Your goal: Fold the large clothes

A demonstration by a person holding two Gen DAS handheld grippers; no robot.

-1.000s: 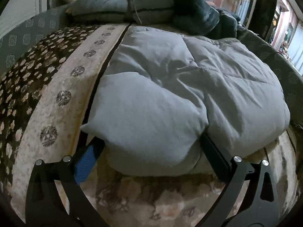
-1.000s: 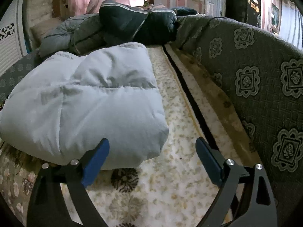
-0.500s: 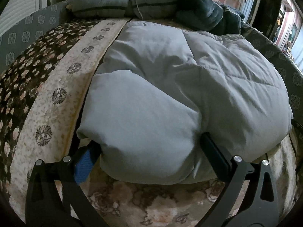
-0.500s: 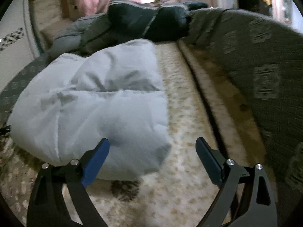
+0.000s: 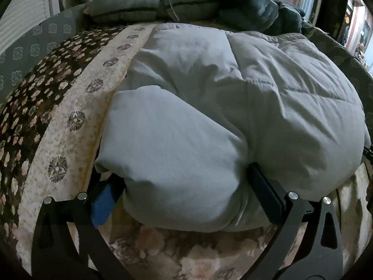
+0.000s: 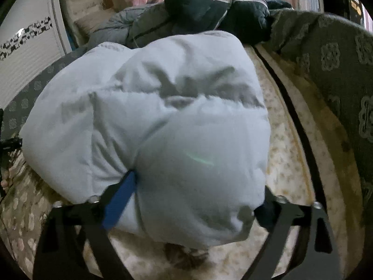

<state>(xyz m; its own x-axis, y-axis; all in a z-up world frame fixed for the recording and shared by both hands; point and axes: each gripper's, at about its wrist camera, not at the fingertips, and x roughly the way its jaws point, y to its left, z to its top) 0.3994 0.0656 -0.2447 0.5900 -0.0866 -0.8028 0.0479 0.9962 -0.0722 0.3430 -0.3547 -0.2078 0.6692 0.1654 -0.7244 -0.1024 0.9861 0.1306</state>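
Left wrist view: a pale grey puffy jacket (image 5: 233, 107), quilted in soft, pillowy panels with shallow stitched seams, lies bundled on a plush floral blanket (image 5: 58, 128) with a cream band of dark medallions. The left gripper (image 5: 181, 191) straddles the jacket's near rounded lobe; its blue-padded finger is tucked under the fabric on one side, and the black finger presses into a crease on the other, so the padding bulges between the jaws and is clamped. Beyond lie darker quilted coats (image 5: 163, 2), heaped and creased.

Right wrist view: the same jacket (image 6: 151, 116) fills the middle, smooth and swollen, slightly blurred. The right gripper (image 6: 186, 198) has its jaws closing around the near bulge; the blue finger sinks into a fold, and the far finger is half buried in fabric. To the right rises a grey upholstered backrest (image 6: 338, 81) woven with square motifs.
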